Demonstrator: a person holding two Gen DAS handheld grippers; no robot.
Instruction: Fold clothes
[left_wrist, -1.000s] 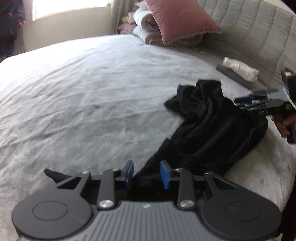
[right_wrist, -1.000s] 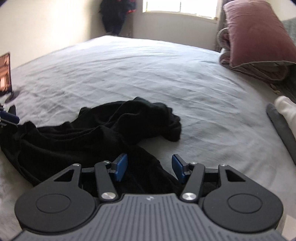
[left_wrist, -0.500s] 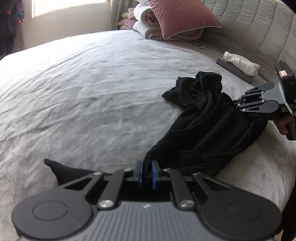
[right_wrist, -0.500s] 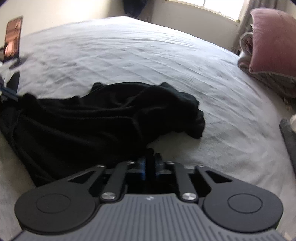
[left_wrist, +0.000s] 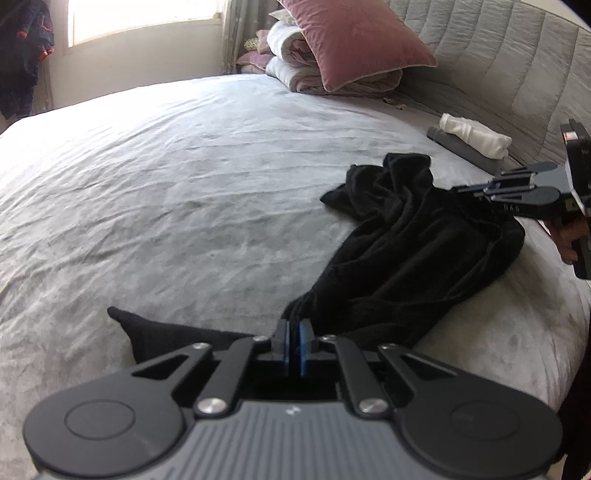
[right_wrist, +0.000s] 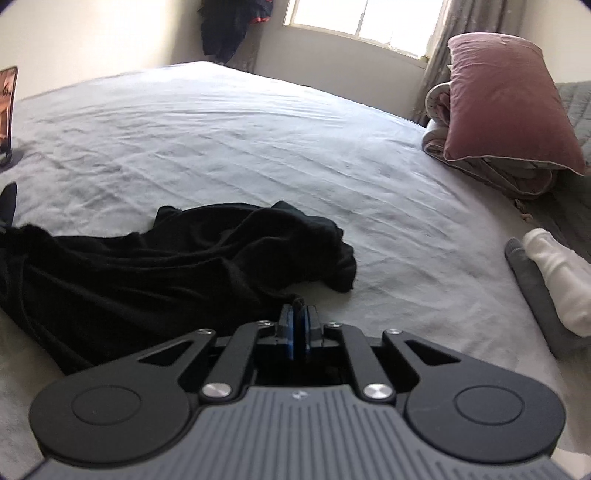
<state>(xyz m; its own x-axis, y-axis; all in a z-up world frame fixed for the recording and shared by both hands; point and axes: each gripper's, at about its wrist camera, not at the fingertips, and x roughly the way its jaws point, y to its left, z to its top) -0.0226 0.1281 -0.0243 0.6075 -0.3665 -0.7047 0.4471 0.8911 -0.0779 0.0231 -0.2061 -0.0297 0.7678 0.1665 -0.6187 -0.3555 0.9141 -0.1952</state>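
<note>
Over at the far left, dark clothes (left_wrist: 22, 55) hanging beside a bright window (left_wrist: 147, 22). Stretching across from there, the wide grey bed (left_wrist: 184, 184), lying wrinkled and bare over most of its width and leaving plenty of open room toward the far wall.

Down at the near middle, the left tool (left_wrist: 294, 347) pinching one end of the black garment (left_wrist: 406, 258), blue pads closed tight on the cloth. Just left of it, a pointed flap of the same garment poking out flat on the sheet. From the pads, the garment running in a bunched band toward the right, lying close to the bed's near edge, with a crumpled lump reaching toward the middle of the bed.

Farther back, a pink pillow (left_wrist: 354, 40) leaning on a folded duvet (left_wrist: 295, 70) against the padded headboard (left_wrist: 498, 62). Near the headboard, a white rolled cloth (left_wrist: 472, 134) resting on a grey roll (left_wrist: 461, 149), well apart from the garment.

At the far right, the right tool (right_wrist: 299, 328) clamping closed on the garment's other end, with a hand (left_wrist: 569, 240) gripping its handle. On its side, small lettering showing, too small to read.
</note>
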